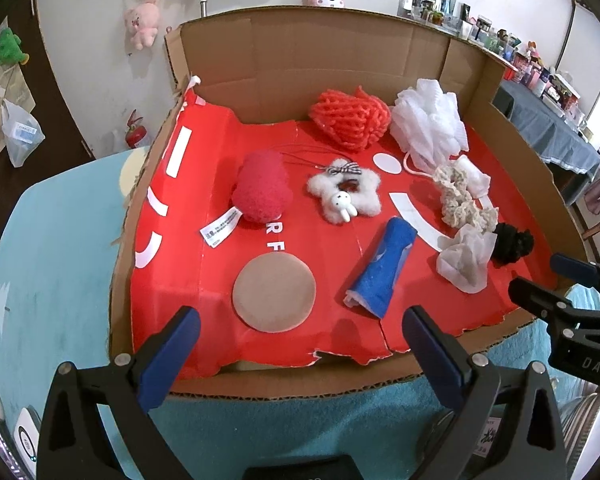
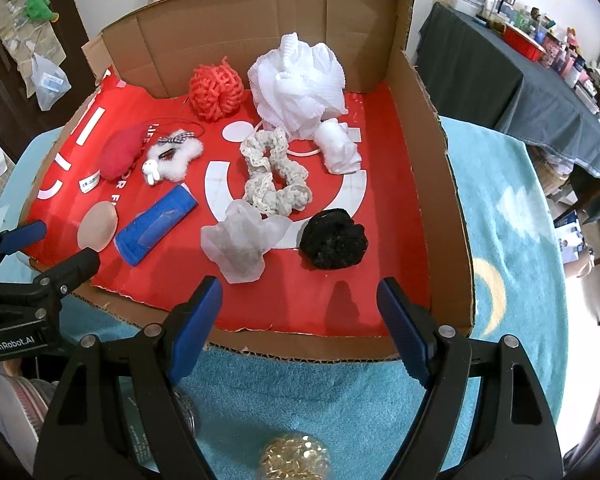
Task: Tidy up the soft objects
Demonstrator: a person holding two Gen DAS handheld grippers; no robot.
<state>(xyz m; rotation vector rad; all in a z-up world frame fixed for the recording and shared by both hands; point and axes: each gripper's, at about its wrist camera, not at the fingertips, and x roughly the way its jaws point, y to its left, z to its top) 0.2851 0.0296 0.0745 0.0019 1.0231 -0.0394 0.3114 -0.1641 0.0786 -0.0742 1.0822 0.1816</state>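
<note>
A cardboard box (image 1: 536,168) (image 2: 452,184) with a red floor holds several soft things: a red plush heart (image 1: 262,188) (image 2: 120,156), a white fluffy rabbit charm (image 1: 344,194) (image 2: 172,158), a tan round puff (image 1: 274,294) (image 2: 98,226), a blue sleeve (image 1: 380,268) (image 2: 156,228), a cream scrunchie (image 1: 460,196) (image 2: 274,172), a white pouch (image 1: 464,258) (image 2: 242,240), a black scrunchie (image 1: 512,242) (image 2: 334,240), an orange net (image 1: 350,118) (image 2: 216,88) and a white bath pouf (image 1: 428,124) (image 2: 300,84). My left gripper (image 1: 300,344) (image 2: 52,248) is open and empty at the box's near edge. My right gripper (image 2: 300,312) (image 1: 540,280) is open and empty near the front right.
The box stands on a teal rug (image 1: 60,240) (image 2: 508,208). A grey-draped table (image 2: 500,68) with clutter stands at the right. Plush toys (image 1: 142,24) hang on the back wall. A gold beaded ball (image 2: 294,456) lies below my right gripper.
</note>
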